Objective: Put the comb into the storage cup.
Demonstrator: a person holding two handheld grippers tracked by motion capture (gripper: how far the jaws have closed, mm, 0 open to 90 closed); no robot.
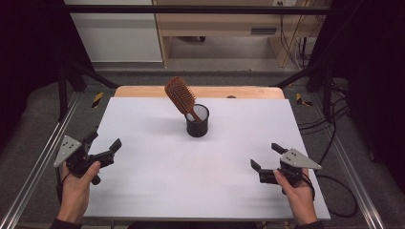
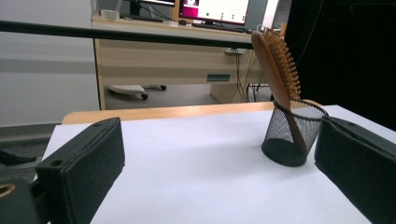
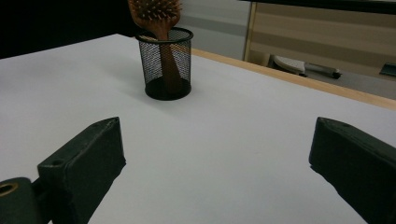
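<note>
While both hands rest near the table's (image 1: pixel 143 191) near corners, the left gripper (image 1: pixel 101 144) and right gripper (image 1: pixel 267 156) have jaws spread wide, holding nothing. Wooden hairbrush (image 1: pixel 181 96) stands handle-down in the black mesh cup (image 1: pixel 197 125), tilted left, bristles right. Cup sits mid-table toward the far edge, well apart from both grippers.

Black claws (image 1: pixel 101 144), grey triangular plates, dark sleeves
</note>
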